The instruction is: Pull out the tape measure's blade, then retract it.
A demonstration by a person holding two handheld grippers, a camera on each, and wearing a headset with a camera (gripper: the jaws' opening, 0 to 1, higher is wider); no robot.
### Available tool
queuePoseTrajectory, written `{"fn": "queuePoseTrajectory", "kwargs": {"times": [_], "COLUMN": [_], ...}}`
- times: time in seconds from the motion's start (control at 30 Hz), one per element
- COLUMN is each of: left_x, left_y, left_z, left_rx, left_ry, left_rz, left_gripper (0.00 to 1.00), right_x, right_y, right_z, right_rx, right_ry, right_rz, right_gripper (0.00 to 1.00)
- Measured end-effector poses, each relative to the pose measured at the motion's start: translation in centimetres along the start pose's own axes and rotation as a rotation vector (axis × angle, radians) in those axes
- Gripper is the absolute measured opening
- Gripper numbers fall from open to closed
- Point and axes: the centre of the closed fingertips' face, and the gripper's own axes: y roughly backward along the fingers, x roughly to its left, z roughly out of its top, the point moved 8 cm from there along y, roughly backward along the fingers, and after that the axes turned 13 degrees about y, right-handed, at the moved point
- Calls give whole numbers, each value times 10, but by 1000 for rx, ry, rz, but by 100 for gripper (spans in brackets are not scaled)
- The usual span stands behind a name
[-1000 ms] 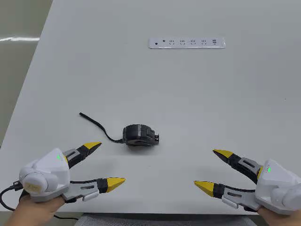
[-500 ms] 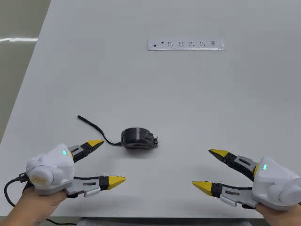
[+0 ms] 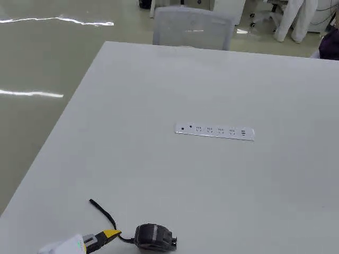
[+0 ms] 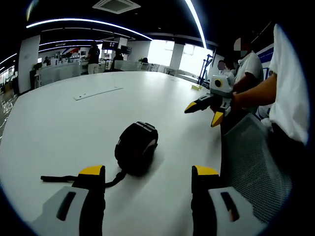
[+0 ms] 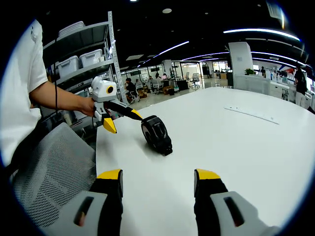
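Mostly it is the head view that has changed: the person has lifted the head, so the whole picture slid down, and the far edge of the bench (image 3: pixel 159 84) and a pale chair (image 3: pixel 193 26) behind it now come into the upper part of the frame. I take this as a move of the camera, not of the things. The power strip (image 3: pixel 214 131) sits now near the centre, and the tape measure (image 3: pixel 154 236) lies at the bottom edge, a little left of the middle, placed to the strip as it was before. Its black strap (image 3: pixel 103 211) trails up and to the left.

The left hand-held gripper (image 4: pixel 149 171) has its jaws spread wide and holds nothing; in its own view the tape measure lies just ahead, between the two yellow tips, not touched. The right hand-held gripper (image 5: pixel 158 174) is also wide and empty, and the tape measure lies farther from it, near the centre of its view.

No blade is out of the case. So, in my judgement, the task is not begun; the approach to the case is the step in hand, and the left side seems the nearer to take it.
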Motion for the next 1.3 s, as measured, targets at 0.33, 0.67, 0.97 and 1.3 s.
{"fn": "queuePoseTrajectory", "kwargs": {"times": [0.33, 0.67, 0.97, 1.3], "left_x": [5, 12, 13, 18], "left_y": [-7, -16, -25, -33], "left_z": [6, 5, 7, 8], "left_rx": [2, 32, 46, 70], "left_ry": [-9, -33, -44, -63], "left_rz": [-17, -38, -61, -80], "left_gripper": [69, 69, 69, 67], "right_x": [-2, -2, -2, -4], "right_y": [-8, -16, -20, -24], "right_z": [3, 2, 1, -6], "right_rx": [-2, -1, 0, 8], "right_ry": [8, 13, 14, 8], "right_rz": [25, 47, 53, 65], "right_gripper": [58, 58, 58, 57]}}
